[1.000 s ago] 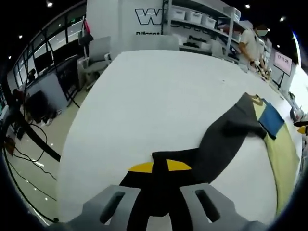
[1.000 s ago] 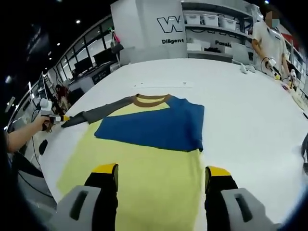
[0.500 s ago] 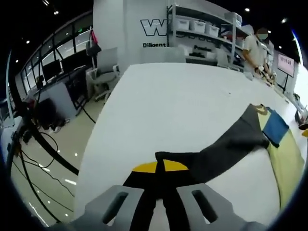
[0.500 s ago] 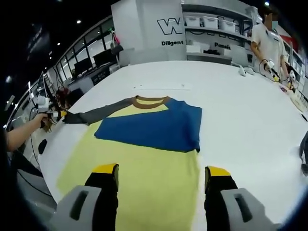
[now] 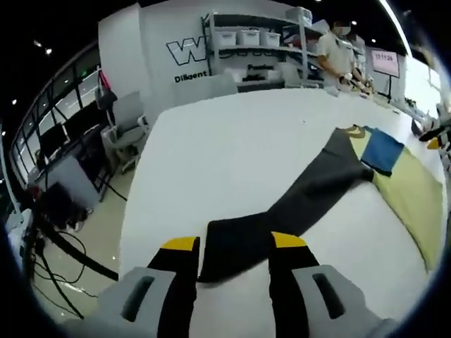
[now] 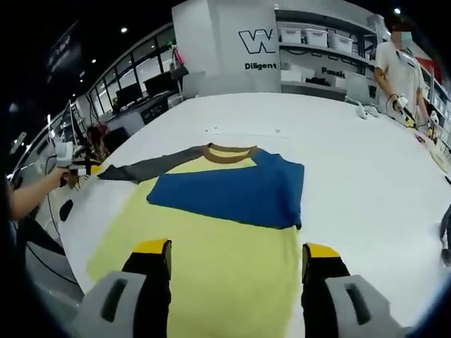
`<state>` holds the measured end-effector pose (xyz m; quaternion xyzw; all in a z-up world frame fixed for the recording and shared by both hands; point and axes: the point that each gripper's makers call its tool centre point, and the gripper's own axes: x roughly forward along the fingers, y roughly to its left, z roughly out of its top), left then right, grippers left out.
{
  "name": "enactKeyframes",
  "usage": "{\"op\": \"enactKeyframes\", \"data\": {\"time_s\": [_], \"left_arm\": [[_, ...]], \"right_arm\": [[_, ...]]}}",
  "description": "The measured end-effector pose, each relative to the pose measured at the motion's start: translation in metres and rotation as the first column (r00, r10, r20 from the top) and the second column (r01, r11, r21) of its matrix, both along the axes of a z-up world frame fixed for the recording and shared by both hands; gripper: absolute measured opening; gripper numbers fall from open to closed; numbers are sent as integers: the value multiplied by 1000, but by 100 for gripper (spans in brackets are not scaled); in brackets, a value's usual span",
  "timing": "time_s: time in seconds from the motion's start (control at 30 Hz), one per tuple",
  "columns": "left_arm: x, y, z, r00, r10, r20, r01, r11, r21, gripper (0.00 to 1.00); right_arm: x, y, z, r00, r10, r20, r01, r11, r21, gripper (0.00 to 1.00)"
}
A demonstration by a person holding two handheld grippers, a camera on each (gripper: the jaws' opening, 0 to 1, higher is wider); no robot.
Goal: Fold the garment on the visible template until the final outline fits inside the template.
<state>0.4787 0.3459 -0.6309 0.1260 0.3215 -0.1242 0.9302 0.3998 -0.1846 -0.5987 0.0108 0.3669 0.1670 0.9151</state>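
On the shelving rack (image 5: 246, 42) behind the white counter (image 5: 232, 141) stand pale storage bins (image 5: 248, 36); what they hold cannot be made out. The garment (image 6: 211, 211) lies flat on the counter: a yellow body with a brown collar (image 6: 229, 152), one blue sleeve (image 6: 236, 193) folded across the chest, and a dark grey sleeve (image 5: 303, 197) stretched straight out toward the counter's near edge. No template outline can be distinguished from the cloth.

The left tool (image 5: 232, 250) has its jaws parted, the grey sleeve's cuff lying between them on the counter; whether they touch the cloth cannot be told. The right tool (image 6: 232, 257) hovers above the yellow hem with its jaws wide apart, holding nothing.

In the right gripper view a forearm (image 6: 28, 193) reaches to the cuff end at the counter's left edge. A person (image 6: 398, 67) stands at the far right side by small items. Office chairs (image 5: 127, 120) and floor cables (image 5: 56, 246) lie beyond the counter's edge. Broad bare counter surrounds the garment.
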Motion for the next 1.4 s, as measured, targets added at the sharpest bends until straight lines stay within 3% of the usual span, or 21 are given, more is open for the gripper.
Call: {"op": "enactKeyframes", "data": {"time_s": [0.1, 0.17, 0.4, 0.57, 0.6, 0.77, 1.0, 1.1, 1.2, 1.4], "left_arm": [[-7, 2, -8, 999, -27, -26, 28, 999, 35, 38], [-10, 8, -13, 997, -53, -59, 59, 994, 95, 35], [-12, 12, -25, 989, -102, -109, 115, 986, 117, 27], [-8, 19, -32, 987, -88, -133, 108, 983, 150, 8], [-8, 18, -33, 986, -91, -137, 112, 982, 150, 3], [-13, 12, -32, 985, -68, -158, 85, 991, 100, 2], [-29, 3, -20, 979, -97, -178, 110, 992, 67, 2], [-36, -3, -9, 977, -123, -176, 134, 989, 56, 2], [-42, -13, 7, 974, -143, -174, 146, 989, 3, 2], [-48, -25, 29, 971, -189, -146, 189, 982, -17, 2]], "right_arm": [[-1, 0, 0, 1000, 3, -1, -3, 1000, -3, 73], [-1, 0, 0, 1000, 3, 0, -3, 1000, -6, 73], [-2, -2, 0, 1000, -4, 1, 4, 1000, -3, 73], [-5, -1, 2, 1000, 1, 5, -1, 1000, 0, 73], [-6, -1, 2, 1000, 1, 6, -1, 1000, 0, 73], [-6, -3, 3, 1000, -5, 5, 5, 1000, 2, 73], [-7, -2, 8, 1000, 1, 13, -1, 1000, -4, 73], [-7, -2, 9, 1000, 2, 17, -2, 1000, -4, 73], [-7, -2, 10, 1000, 7, 19, -7, 1000, -6, 73], [-9, 3, 13, 999, 22, 28, -22, 1000, -3, 74]]}}
